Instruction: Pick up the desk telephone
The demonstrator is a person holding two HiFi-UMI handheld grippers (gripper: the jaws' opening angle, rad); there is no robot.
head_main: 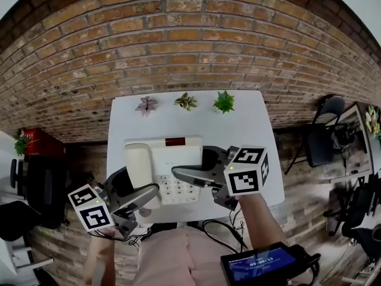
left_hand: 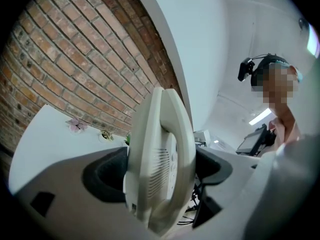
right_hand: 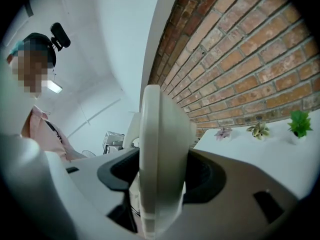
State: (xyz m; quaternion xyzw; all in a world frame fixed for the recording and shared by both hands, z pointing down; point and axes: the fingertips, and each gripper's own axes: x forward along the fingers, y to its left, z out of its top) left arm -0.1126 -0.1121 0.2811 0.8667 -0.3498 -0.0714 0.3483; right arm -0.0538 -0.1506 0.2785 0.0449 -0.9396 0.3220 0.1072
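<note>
Between the jaws of the left claw sits the near left corner of the desk telephone, and the left gripper view shows that cream edge filling the gap, with the dark pads pressed on either face, so this claw is clamped on it. Across from it, the right claw bites the telephone's right side the same way; the right gripper view shows the casing standing edge-on between its pads, gripped tight. Seen from the head view, the telephone hangs between the two claws over the white tabletop and looks raised off it. Its handset lies in the cradle on the side nearer the left claw, and the keypad lies between the two claws' tips. A dark red strip runs along the telephone's far edge. Beyond both claws, three small potted plants stand in a row at the far edge of the tabletop, against a brick wall. Outward of the right claw, well apart from it, a dark chair stands on the floor.
</note>
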